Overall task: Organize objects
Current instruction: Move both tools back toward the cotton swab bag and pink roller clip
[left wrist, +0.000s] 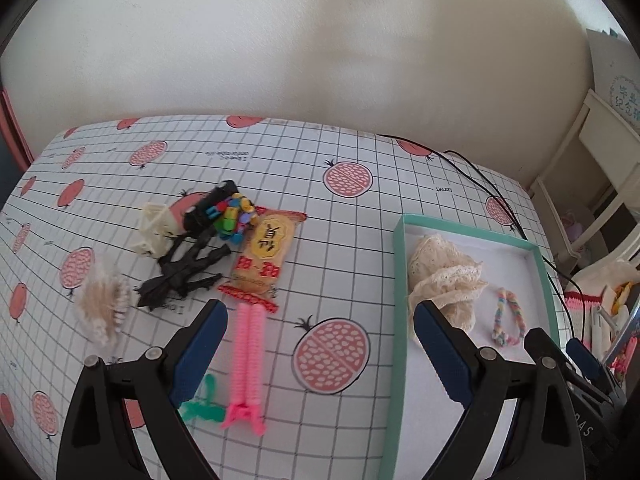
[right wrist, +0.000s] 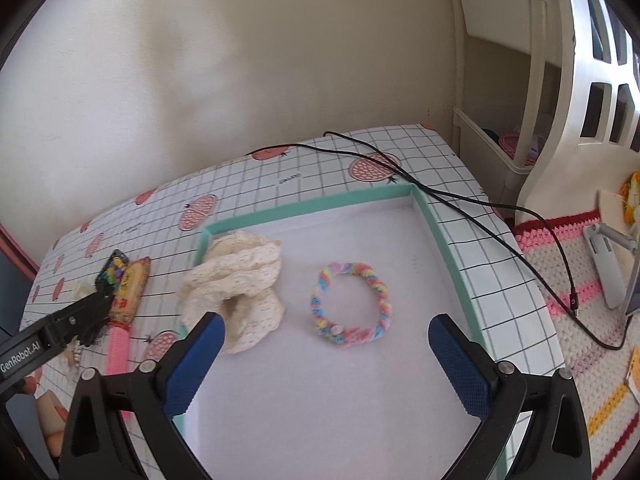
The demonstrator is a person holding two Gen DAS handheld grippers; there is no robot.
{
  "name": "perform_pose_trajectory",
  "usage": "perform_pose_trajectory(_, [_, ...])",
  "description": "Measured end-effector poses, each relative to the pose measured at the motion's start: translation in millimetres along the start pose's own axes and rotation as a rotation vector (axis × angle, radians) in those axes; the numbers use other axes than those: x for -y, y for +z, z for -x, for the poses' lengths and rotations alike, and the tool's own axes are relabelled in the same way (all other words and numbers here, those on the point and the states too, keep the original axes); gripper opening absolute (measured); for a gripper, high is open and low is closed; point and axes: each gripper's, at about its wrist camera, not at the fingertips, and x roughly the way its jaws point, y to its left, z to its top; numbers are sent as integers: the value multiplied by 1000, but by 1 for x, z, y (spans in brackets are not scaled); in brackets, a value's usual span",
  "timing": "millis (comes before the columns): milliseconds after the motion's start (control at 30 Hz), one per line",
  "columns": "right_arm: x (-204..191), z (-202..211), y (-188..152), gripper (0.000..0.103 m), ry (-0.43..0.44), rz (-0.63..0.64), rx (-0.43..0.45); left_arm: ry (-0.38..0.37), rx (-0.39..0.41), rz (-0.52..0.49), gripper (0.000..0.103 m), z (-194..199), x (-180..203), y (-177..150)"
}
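A teal-rimmed tray [left wrist: 399, 280] [right wrist: 444, 240] holds a cream lace scrunchie [left wrist: 444, 280] [right wrist: 240, 284] and a pastel braided hair tie [left wrist: 508, 316] [right wrist: 352, 304]. On the grid tablecloth to its left lie a pink spiral hair clip [left wrist: 248, 360] [right wrist: 116, 352], a snack packet [left wrist: 264, 256] [right wrist: 130, 290], a black bow [left wrist: 184, 272], a colourful bead piece [left wrist: 236, 216], a cream claw clip [left wrist: 154, 228], a fluffy beige scrunchie [left wrist: 102, 308] and a green tie [left wrist: 202, 404]. My left gripper [left wrist: 320, 360] stands open above the tablecloth, the pink clip by its left finger. My right gripper [right wrist: 326, 364] hovers open over the tray.
A black cable [left wrist: 492, 188] [right wrist: 460, 200] runs across the table's far right corner. White shelving [right wrist: 520, 80] stands to the right beside a crocheted striped mat [right wrist: 580, 280]. A plain wall rises behind the table.
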Motion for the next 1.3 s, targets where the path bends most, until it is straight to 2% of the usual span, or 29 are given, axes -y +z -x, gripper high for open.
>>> perform_pose_trajectory(233, [-32,16,-5,103,37,54,15,24,14,5,95,22,-31,2])
perform_pose_trajectory(600, [-96,9,-20,103,101,125,-23,98,35,121,95,48,-116,-7])
perform_pose_trajectory(1033, [-181,-14,-46,103,179,221,-86,105,-7,281,95,36,-193,-19])
perform_pose_trajectory(1300, [-205,-35,-60,103,181,267,-138,135,-41,297,95,16,-209,-25])
